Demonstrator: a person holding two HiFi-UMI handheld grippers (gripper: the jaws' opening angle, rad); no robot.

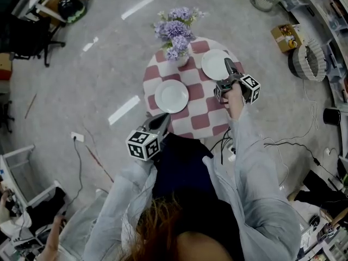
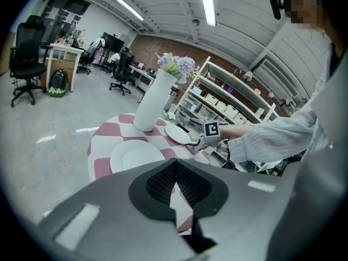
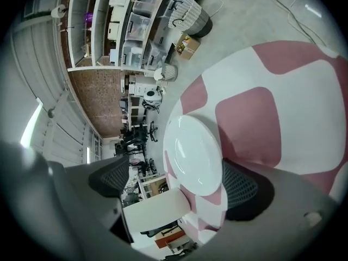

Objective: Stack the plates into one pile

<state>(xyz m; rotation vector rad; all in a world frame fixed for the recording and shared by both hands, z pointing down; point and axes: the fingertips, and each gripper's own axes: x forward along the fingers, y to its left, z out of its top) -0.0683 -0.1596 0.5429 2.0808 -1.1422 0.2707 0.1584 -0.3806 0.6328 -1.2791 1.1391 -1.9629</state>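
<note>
Right tool (image 3: 176, 185) spread wide, glossy round white plate (image 3: 193, 154) between jaws

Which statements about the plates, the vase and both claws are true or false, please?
1. The two plates are stacked. False: the near plate and the far plate lie apart on the table.
2. The right claw is open with the far plate between its jaws. True.
3. The left claw grips the near plate. False: it is shut on nothing, short of it.
4. A vase of flowers stands on the table. True.
</note>
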